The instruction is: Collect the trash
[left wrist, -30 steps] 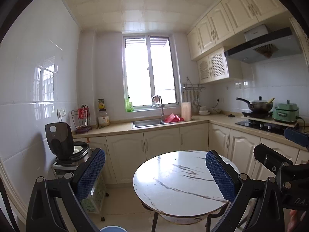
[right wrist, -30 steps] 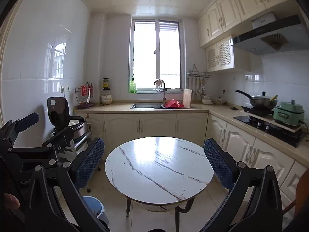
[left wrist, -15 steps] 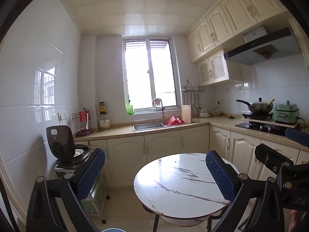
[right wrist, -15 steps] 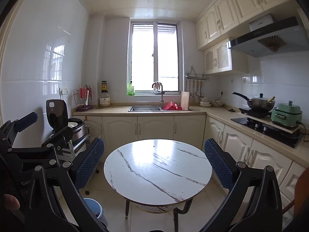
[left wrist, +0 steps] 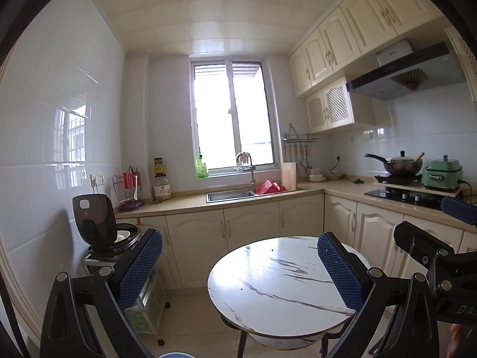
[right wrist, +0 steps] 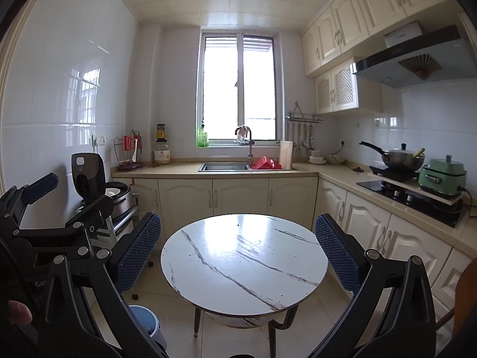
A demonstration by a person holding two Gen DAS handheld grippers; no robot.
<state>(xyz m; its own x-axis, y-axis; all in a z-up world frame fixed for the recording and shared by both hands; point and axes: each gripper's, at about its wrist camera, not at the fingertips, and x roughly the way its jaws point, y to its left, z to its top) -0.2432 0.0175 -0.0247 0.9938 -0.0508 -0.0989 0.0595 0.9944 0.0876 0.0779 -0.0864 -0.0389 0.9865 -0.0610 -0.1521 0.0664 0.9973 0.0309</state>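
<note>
We hold both grippers level above the floor of a small cream-cabinet kitchen, facing the round white marble-pattern table [right wrist: 244,261] that stands alone in the middle of the room. The left gripper [left wrist: 238,271] has its jaws spread wide with nothing between its blue textured pads [left wrist: 138,268]; the right gripper [right wrist: 238,256] is likewise wide apart and empty, its blue pads framing the tabletop on either side. The table's top is bare apart from a few small dark specks, too small for us to identify. Open pale floor tile [right wrist: 179,322] runs around the table, with a passage between its far edge and the beige L-shaped countertop [right wrist: 184,173] that carries the steel sink [right wrist: 223,166] under the window. On the left, a black open-lid rice cooker [right wrist: 98,185] on a small wheeled cart narrows the gap beside the table. The round blue plastic trash bin [right wrist: 146,322] sits on the floor at the table's near left side, partly hidden behind the right gripper's left finger; only its rim shows at the bottom edge of the left wrist view. A black lidded wok [right wrist: 399,156] and a green electric cooker [right wrist: 442,176] stand on the right-hand counter.
</note>
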